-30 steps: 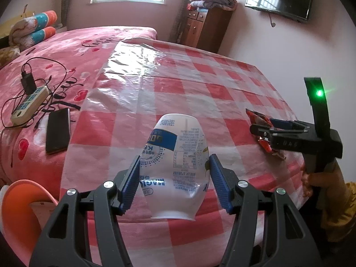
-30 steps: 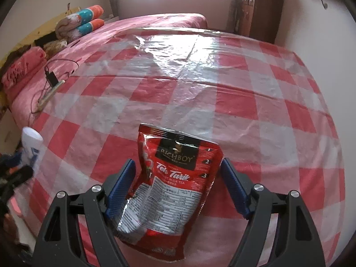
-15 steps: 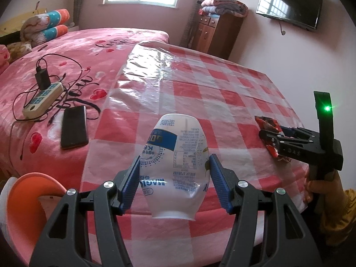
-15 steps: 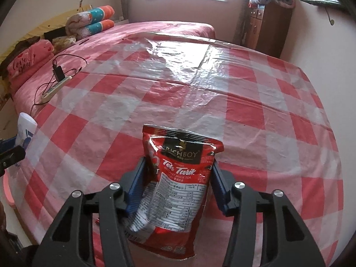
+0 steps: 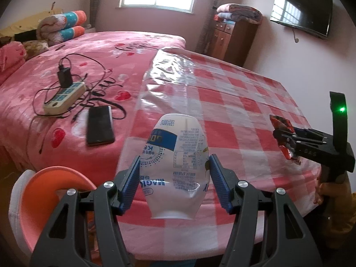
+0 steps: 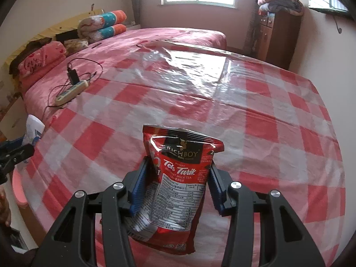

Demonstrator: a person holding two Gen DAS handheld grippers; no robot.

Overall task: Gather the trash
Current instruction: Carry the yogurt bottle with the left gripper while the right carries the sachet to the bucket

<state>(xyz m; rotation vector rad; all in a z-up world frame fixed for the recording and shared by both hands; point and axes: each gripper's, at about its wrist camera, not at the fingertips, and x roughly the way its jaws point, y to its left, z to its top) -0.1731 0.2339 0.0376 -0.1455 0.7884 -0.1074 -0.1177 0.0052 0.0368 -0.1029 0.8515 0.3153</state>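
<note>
My left gripper (image 5: 174, 173) is shut on a crumpled white plastic bottle (image 5: 178, 155) with blue print, held above the near edge of the checked table. My right gripper (image 6: 177, 178) is shut on a red Teh Tarik milk tea packet (image 6: 178, 184), lifted off the table. The right gripper (image 5: 289, 142) with the packet (image 5: 280, 123) also shows at the right of the left wrist view. The left gripper with the bottle (image 6: 33, 129) shows at the left edge of the right wrist view. An orange bin (image 5: 44, 191) stands low at the left, below the left gripper.
A red-and-white checked plastic cloth (image 6: 222, 102) covers the table. A pink bed (image 5: 77, 66) to the left holds a power strip (image 5: 64, 98) with cables and a black phone (image 5: 100, 124). A wooden cabinet (image 5: 233, 37) and a wall TV (image 5: 300, 11) are at the back.
My right gripper closed on the tea packet and lifted it. My left gripper drew back toward the table edge with the bottle, bringing more of the orange bin into view.
</note>
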